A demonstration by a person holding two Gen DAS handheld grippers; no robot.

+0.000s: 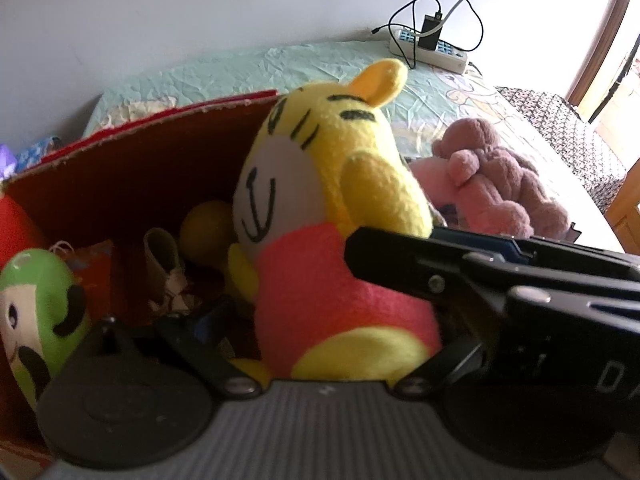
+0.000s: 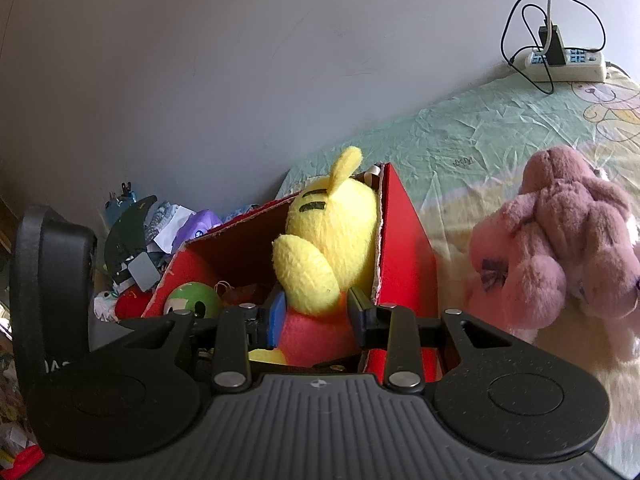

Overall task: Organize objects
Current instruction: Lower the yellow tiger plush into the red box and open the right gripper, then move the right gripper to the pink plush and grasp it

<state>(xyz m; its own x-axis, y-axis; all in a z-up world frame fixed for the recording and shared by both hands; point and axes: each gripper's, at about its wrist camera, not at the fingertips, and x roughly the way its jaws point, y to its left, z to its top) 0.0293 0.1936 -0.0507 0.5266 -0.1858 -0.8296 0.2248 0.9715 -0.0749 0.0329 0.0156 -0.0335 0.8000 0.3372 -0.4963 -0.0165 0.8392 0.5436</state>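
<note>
The right tool [image 2: 316, 316] tilts down toward a red cardboard box [image 2: 404, 248] on the bed, its blue-padded fingers [image 2: 277, 314] narrowed onto the red-shirted waist of a yellow plush tiger [image 2: 332, 236] standing at the box's near right corner. The left tool [image 1: 280, 292] angles steeply down over the box from beside it, jaws spread wide around the same tiger without pressing it. Inside the box lie a green round plush [image 1: 36, 312], a yellow ball [image 1: 204, 228] and a small beige boot [image 1: 162, 256]. Beyond, a pink-and-mauve plush dog [image 2: 560, 248] rests on the green bedsheet [image 2: 460, 140], and a power strip [image 2: 564, 66] sits by the wall.
</note>
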